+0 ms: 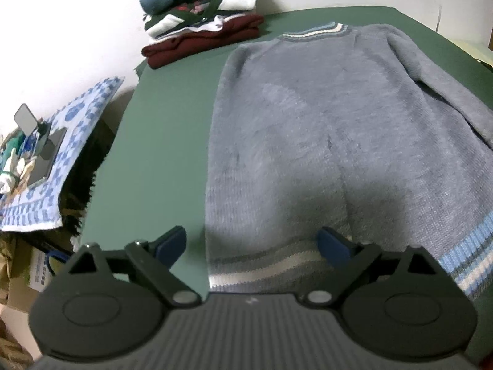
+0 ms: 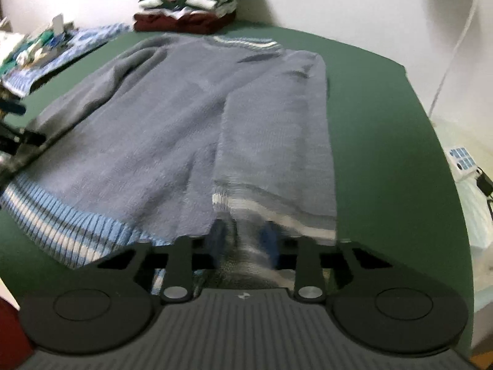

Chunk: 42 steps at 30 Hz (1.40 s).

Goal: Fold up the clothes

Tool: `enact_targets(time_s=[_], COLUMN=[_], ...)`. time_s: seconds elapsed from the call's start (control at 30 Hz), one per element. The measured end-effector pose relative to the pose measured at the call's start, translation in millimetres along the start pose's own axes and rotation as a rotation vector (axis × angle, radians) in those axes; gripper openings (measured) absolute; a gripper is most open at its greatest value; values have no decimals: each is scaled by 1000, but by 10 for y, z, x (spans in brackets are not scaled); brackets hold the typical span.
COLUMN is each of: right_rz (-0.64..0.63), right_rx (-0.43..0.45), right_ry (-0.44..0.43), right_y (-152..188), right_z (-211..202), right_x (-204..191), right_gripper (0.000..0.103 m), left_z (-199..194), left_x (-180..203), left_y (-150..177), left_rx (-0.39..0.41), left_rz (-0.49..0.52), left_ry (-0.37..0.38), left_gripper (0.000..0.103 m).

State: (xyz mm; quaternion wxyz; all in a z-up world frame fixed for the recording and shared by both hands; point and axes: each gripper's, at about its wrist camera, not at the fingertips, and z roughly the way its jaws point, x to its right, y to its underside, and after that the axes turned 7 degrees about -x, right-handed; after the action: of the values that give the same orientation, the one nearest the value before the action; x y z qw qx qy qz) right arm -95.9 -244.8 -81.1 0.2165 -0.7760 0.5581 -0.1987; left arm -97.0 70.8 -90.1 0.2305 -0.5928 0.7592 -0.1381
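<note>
A grey-blue knit sweater (image 1: 323, 129) with striped hem and collar lies flat on the green table (image 1: 160, 154). My left gripper (image 1: 251, 245) is open and empty, hovering over the sweater's striped hem near its left edge. In the right wrist view the sweater (image 2: 172, 117) has its right side folded inward over the body. My right gripper (image 2: 243, 240) is shut on the folded striped hem (image 2: 271, 212) at the near edge. The left gripper also shows at the left edge of the right wrist view (image 2: 18, 137).
A stack of folded clothes (image 1: 200, 21) stands at the table's far left corner, also in the right wrist view (image 2: 188, 6). A blue patterned cloth with clutter (image 1: 58, 154) lies left of the table. A white cable (image 2: 456, 46) hangs on the right wall.
</note>
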Motion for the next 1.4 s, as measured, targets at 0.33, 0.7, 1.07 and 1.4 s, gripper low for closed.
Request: enact_targets(time_s=[0.33, 0.7, 1.07, 1.4], right_rz=[-57, 221, 187, 112], right_rx=[19, -3, -31, 6], right_ry=[239, 21, -104, -25], right_y=[15, -54, 32, -89], right_z=[-143, -259, -59, -345], right_x=[366, 876, 456, 782], right_gripper=[0, 54, 15, 8], left_z=[1, 12, -117, -297], left_x=[-197, -168, -120, -467], left_y=[86, 106, 112, 45], left_rx=[-50, -58, -9, 31], left_rz=[-7, -35, -67, -79], left_ry=[89, 120, 194, 81], left_gripper=[96, 96, 22, 8])
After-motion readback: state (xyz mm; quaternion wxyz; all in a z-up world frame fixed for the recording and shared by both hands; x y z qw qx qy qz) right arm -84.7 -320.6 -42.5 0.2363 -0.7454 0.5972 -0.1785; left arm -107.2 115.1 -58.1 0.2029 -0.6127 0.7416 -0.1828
